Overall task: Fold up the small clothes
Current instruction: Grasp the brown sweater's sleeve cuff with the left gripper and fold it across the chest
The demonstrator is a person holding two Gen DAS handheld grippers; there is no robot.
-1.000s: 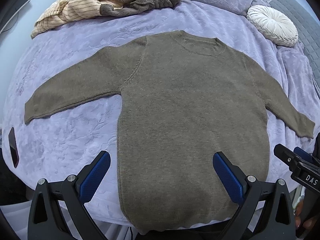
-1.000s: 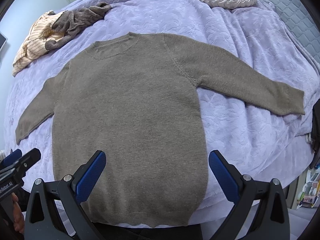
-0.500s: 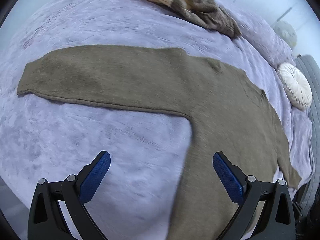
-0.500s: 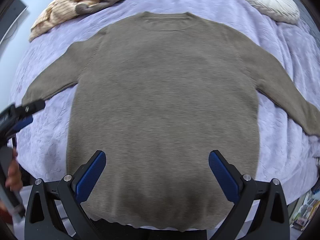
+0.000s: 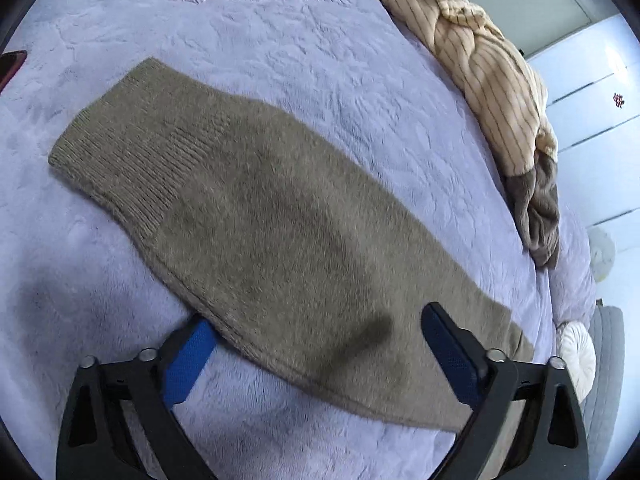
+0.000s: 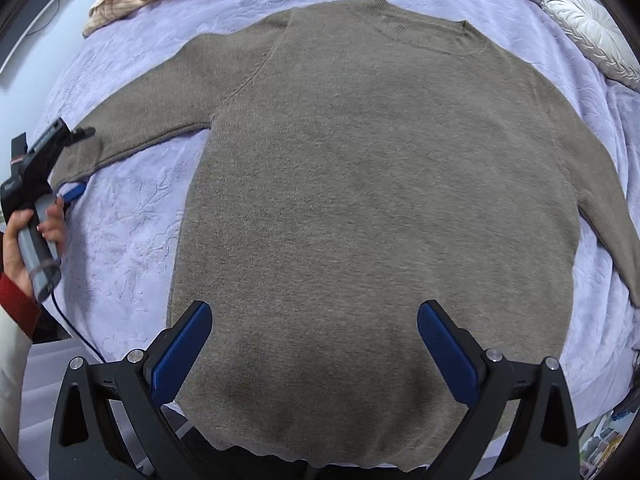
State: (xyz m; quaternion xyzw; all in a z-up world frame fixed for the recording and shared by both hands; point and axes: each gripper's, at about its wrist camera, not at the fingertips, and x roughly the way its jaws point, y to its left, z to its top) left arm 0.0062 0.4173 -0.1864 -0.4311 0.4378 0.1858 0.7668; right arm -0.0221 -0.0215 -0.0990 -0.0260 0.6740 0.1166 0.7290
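Now folding: not begun; sweater [image 6: 372, 184] lying flat on bed [image 6: 132, 216].
Left tongs [image 5: 316, 354]: closing around left sleeve [image 5: 248, 216], not yet clamping.
Right tongs [image 6: 314, 350]: hanging apart, empty.

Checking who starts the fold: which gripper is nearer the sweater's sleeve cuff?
Left. The left gripper straddles the sleeve just behind its cuff; the right gripper hovers above the sweater's hem.

sweater [image 6: 380, 200] hem beyond bottom edge

**Bright, even daylight; fisheye warp; slight blur**

Both views well lit, no glare. Soft shadow patch on sweater sleeve [image 5: 280, 220] and bedspread [image 5: 60, 300] in left view. Black vignette corners, strong edge bending. Left view slightly motion-smeared; right view sharper.
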